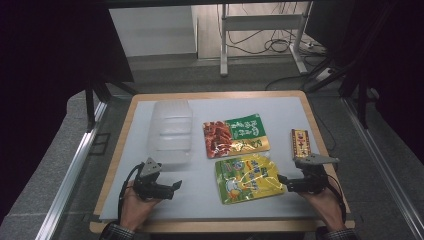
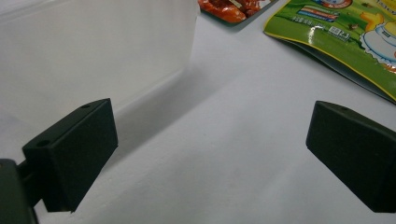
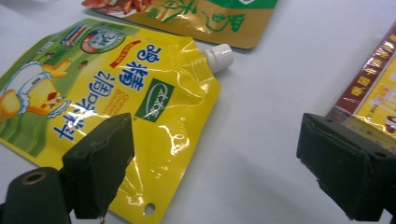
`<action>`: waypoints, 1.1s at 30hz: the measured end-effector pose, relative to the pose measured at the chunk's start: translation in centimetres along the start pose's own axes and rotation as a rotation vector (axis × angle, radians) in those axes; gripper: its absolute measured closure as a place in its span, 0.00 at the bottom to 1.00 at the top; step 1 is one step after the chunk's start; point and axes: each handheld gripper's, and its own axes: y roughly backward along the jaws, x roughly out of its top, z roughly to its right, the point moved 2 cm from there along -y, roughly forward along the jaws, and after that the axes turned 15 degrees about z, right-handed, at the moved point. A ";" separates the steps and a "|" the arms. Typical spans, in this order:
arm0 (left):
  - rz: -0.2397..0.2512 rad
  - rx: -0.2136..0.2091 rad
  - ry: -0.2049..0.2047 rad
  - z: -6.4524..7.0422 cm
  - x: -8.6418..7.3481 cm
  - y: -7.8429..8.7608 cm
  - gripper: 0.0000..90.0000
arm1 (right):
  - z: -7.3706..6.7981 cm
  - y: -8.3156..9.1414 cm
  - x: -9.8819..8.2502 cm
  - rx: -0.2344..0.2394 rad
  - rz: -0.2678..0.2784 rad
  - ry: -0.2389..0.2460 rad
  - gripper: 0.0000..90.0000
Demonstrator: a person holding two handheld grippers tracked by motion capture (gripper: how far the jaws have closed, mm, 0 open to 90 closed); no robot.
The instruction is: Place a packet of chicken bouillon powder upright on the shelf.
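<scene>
I held my left gripper [image 1: 176, 186] low over the white table [image 1: 200, 200] at about seven o'clock, its jaws spread wide with nothing between them but bare tabletop. Just ahead of it, toward eleven o'clock from my hand, stood the clear plastic box [image 1: 171, 131], its frosted wall [image 2: 93, 51] close beside one jaw in the left gripper view, though not touching it. My right gripper [image 1: 281, 181] sat at about five o'clock, its jaws also wide apart and gripping nothing; it pointed across at the yellow pouch [image 1: 248, 178], which lay flat near the table's middle, its near edge just beside my jaws. In the right gripper view one jaw hung over the pouch's lower corner, and I couldn't tell whether it touched the foil; the pouch's white cap [image 3: 219, 57] pointed toward twelve o'clock. Beyond it lay the green and red packet [image 1: 235, 135], and at three o'clock the narrow red and gold pack [image 1: 301, 143].
</scene>
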 end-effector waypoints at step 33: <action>0.001 -0.080 -0.018 0.7 0.2 0.2 0.35 | 0.0 -0.4 -0.3 0.003 -0.042 0.012 0.13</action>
